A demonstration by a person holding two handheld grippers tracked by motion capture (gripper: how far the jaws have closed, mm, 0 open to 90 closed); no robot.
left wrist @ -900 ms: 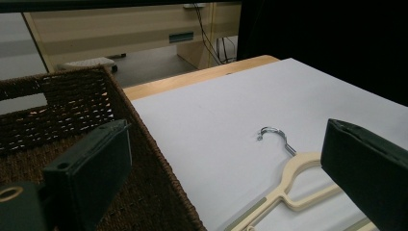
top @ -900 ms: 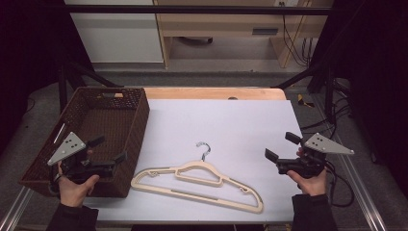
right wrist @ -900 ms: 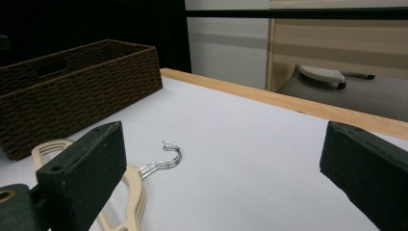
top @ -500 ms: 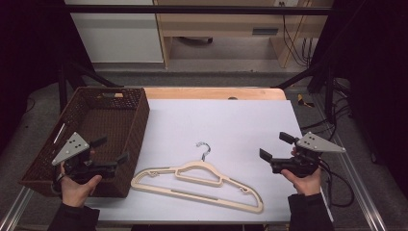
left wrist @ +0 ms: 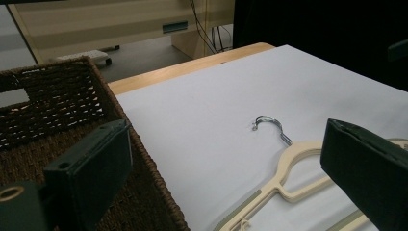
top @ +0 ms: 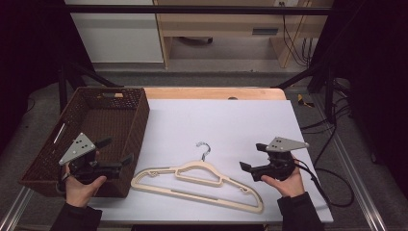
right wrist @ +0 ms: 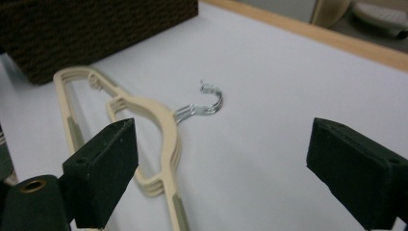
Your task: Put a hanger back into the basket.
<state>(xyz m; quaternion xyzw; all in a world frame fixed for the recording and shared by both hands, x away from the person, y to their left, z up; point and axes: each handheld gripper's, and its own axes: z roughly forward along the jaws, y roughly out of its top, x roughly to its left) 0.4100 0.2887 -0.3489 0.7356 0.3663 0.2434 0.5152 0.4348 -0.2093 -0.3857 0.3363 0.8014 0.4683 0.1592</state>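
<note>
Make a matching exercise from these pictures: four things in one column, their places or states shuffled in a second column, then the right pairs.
1. cream plastic hanger with metal hook
2. dark brown woven wicker basket
3. left gripper
4. right gripper

A. at the table's left side
B. open, held right of the hanger
C. flat on the white tabletop
D. open, held over the basket's near corner

Pairs: 1-C, 2-A, 3-D, 4-B

The high view is looking forward and down on the bench [top: 221,120] from above. Both gripper views are sitting low and close, facing the hanger [left wrist: 288,178] from opposite sides, sharing its hook and the basket [right wrist: 96,24].
</note>
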